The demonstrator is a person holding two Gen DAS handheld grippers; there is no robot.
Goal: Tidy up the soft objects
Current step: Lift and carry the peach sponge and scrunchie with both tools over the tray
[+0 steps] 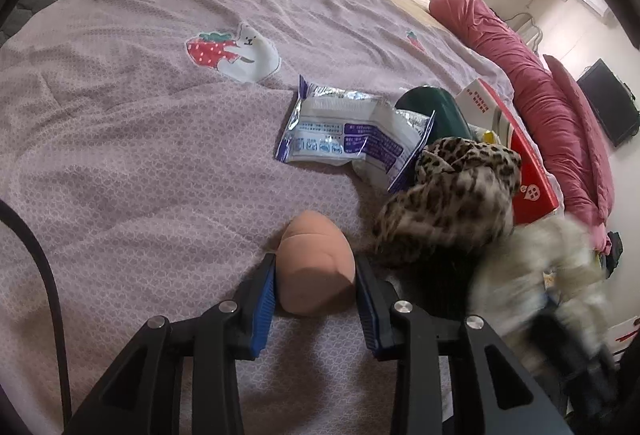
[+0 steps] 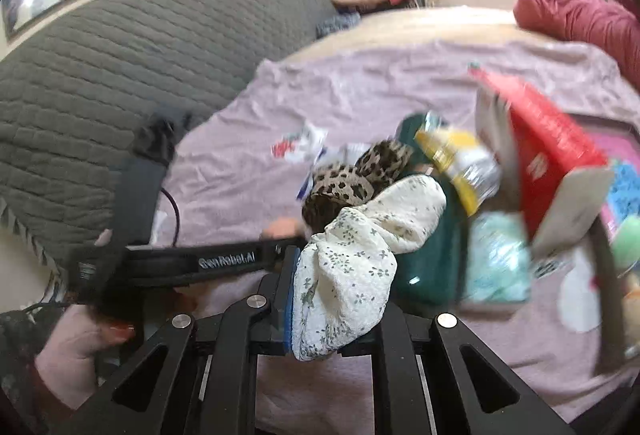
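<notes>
Scrunchies and a makeup sponge are the soft things here, all on a pink-lilac bedspread (image 1: 140, 155) beside a red box (image 2: 548, 139), which serves as the landmark. The cream floral scrunchie (image 2: 352, 259) sits in the right gripper (image 2: 334, 299), its jaws pressed together on a bunch of the fabric just left of the red box; the rest of the loop puffs out ahead of the fingers. It looks featherlight, limp and crushable, so a pinch on a gathered fold should hold, though thin slippery fabric could slide out if only an edge is caught. The leopard scrunchie (image 1: 452, 195) lies just beyond it, further left of the box, and would likely handle the same way. The peach makeup sponge (image 1: 316, 267) lies well to the left of the box, between the left gripper's (image 1: 316, 299) fingers, which stand apart around its sides; whether the blue pads (image 1: 264, 307) actually press it I cannot tell. It seems springy and light, best taken across its fat middle.
</notes>
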